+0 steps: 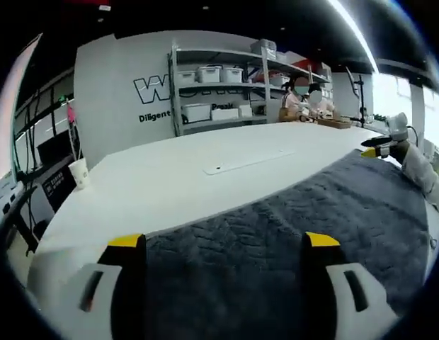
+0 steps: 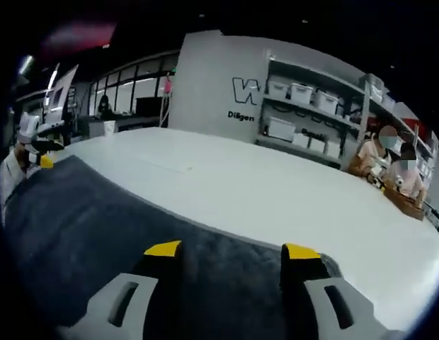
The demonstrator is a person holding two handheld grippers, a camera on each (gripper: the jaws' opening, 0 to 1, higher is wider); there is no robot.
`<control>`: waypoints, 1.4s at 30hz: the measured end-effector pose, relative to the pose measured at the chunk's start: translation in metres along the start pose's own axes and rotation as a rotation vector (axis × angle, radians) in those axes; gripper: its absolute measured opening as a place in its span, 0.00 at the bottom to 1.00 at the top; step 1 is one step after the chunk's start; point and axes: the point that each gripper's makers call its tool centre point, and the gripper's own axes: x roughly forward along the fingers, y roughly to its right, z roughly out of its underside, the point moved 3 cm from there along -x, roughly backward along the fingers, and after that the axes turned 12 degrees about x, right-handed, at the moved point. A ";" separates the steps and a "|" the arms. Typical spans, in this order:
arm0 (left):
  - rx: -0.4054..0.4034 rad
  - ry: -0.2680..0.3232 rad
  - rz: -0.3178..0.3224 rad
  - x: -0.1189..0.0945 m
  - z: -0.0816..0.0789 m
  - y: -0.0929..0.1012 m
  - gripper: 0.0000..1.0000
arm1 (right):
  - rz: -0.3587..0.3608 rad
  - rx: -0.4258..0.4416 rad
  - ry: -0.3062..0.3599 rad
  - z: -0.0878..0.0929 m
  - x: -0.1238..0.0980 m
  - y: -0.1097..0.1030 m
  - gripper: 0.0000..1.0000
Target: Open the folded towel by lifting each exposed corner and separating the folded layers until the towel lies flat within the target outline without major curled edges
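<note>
Grey and fuzzy, the towel (image 1: 290, 241) lies spread across the near part of the white table (image 1: 177, 177), its far edge running roughly along the table's length. In the left gripper view my left gripper (image 1: 224, 244) sits low over the towel's near-left corner region, its two yellow-tipped jaws standing apart with grey pile visible between them; nothing is pinched there, so it is open. At the right edge of that view I can see my right gripper (image 1: 381, 149) at the towel's far corner, with a pale sleeve (image 1: 425, 173) behind it.

In the right gripper view my right gripper (image 2: 232, 251) hangs over the towel (image 2: 99, 219) near its right end, jaws also spread with only towel surface between them, gripping nothing. My left gripper (image 2: 41, 154) shows at the left edge of this view, at the towel's other end.

On the bare table beyond the towel a thin rectangular outline (image 1: 248, 161) is marked. A paper cup (image 1: 79, 172) stands at the table's far-left edge. Shelving with white bins (image 1: 219, 88) lines the back wall, and two people (image 2: 389, 166) sit at the table's far-right corner.
</note>
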 end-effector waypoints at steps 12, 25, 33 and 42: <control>-0.096 -0.015 0.110 0.004 0.014 0.009 0.96 | -0.241 -0.080 -0.029 0.001 0.022 -0.113 0.52; -0.071 -0.078 0.101 0.010 0.039 -0.004 0.92 | -0.352 -0.102 -0.027 0.003 0.021 -0.170 0.54; -0.023 -0.049 0.123 0.010 0.043 -0.002 0.96 | -0.396 -0.128 -0.047 0.002 0.028 -0.198 0.53; -0.016 -0.034 0.141 0.007 0.043 -0.001 0.96 | -0.487 -0.200 -0.090 0.002 0.043 -0.238 0.53</control>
